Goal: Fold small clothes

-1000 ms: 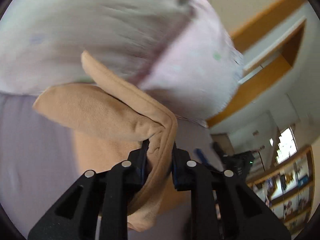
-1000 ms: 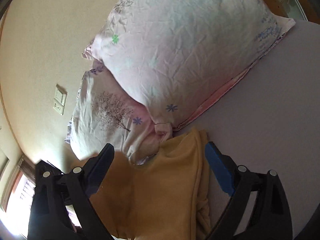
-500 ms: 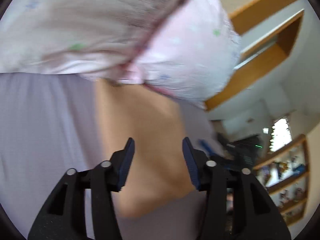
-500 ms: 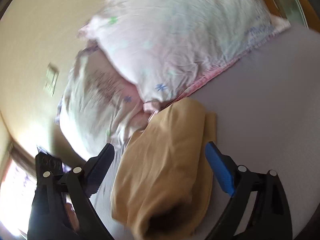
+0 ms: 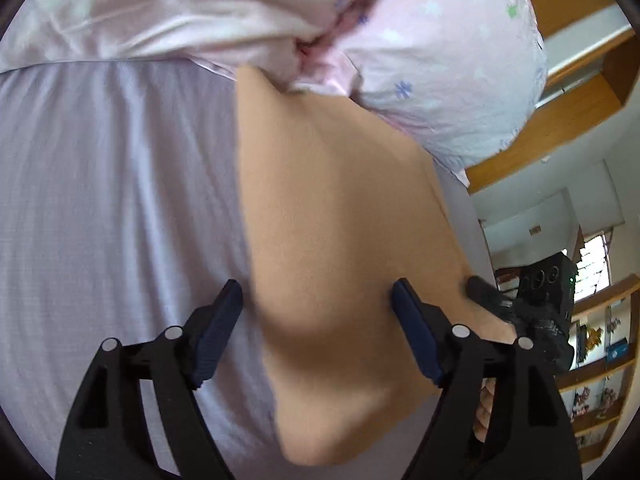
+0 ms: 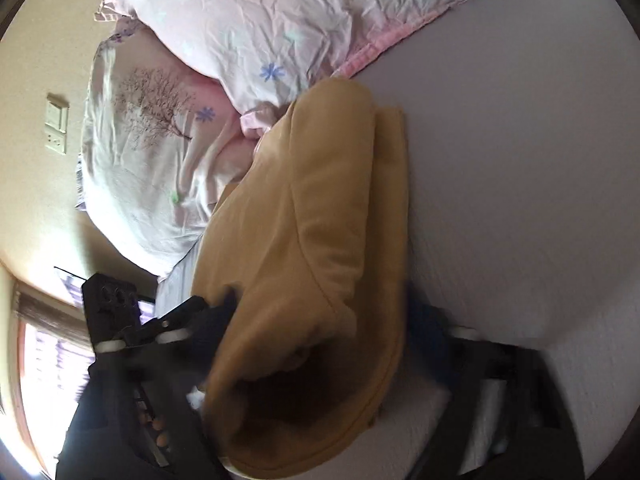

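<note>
left gripper: jaws spread, nothing gripped, held over garment | right gripper: blurred, jaws spread around garment edge | tan garment: folded on bed, far end touching pink pillows

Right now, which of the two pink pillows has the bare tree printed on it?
The lower pillow, lying under the other. The upper pillow shows only small flowers.
</note>
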A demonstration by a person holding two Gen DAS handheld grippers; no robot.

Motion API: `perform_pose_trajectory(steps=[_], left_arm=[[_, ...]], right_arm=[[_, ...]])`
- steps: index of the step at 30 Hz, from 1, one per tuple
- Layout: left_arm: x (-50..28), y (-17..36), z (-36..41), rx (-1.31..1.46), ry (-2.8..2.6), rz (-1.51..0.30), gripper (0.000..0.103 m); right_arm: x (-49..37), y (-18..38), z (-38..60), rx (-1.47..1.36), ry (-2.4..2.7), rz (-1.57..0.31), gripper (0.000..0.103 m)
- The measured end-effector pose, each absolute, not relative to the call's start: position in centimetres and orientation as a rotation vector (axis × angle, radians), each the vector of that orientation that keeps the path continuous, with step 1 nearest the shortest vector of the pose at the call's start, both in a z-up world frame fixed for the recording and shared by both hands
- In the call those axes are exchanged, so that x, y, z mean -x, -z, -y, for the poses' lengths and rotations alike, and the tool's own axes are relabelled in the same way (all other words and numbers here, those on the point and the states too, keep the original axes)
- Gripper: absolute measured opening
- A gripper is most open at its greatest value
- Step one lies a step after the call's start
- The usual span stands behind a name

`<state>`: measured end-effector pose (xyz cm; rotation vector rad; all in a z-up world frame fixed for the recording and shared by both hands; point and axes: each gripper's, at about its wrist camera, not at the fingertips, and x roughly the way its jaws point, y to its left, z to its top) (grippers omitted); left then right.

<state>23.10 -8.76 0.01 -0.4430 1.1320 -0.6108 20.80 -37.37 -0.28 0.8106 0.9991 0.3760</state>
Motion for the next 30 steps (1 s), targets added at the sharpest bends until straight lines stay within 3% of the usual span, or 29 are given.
perform_pose_trajectory(steps=[3, 4, 10, 14, 17, 19, 22, 25, 28, 30], left_arm=[[-23.1, 0.1, 9.4, 0.414, 0.619, -1.118, 0.036], [-23.0, -0.3, 9.0, 0.417, 0.641, -1.107, 0.031], [-18.8, -3.5, 1.5, 0.427, 0.638, -0.968, 0.030], [-16.2, -3.7, -3.9, 0.334, 0.525, -0.957, 0.035], [-13.7, -5.1, -6.5, 0.290, 0.454, -0.867, 0.036], [-12.4, -6.6, -6.2, 0.297, 0.500, -0.809, 0.051], [-11.9, -7.2, -3.3, 0.291, 0.590, -0.801, 0.070], [-12.5, -5.6, -0.4, 0.262, 0.629, -0.867, 0.082], [-14.2, -2.6, 2.3, 0.169, 0.547, -0.986, 0.084], [-13.6, -3.1, 2.6, 0.127, 0.533, -0.965, 0.085]], right_arm=[[-20.2, 0.8, 36.7, -0.804, -0.393, -0.983, 0.036], [-19.9, 0.6, 36.4, -0.807, -0.400, -0.970, 0.035], [-19.1, -1.8, 29.8, -0.683, -0.576, -0.946, 0.031], [-18.9, -1.3, 24.8, -0.501, -0.563, -1.057, 0.045], [-17.6, -4.5, 26.3, -0.479, -0.441, -0.869, 0.046], [-17.3, -6.6, 26.6, -0.552, -0.514, -0.786, 0.047], [-18.9, -6.4, 24.4, -0.630, -0.627, -0.857, 0.077], [-21.8, -3.4, 22.7, -0.658, -0.574, -1.008, 0.077], [-22.6, -1.7, 23.8, -0.756, -0.557, -1.032, 0.076], [-20.8, -3.0, 24.4, -0.725, -0.529, -1.014, 0.078]])
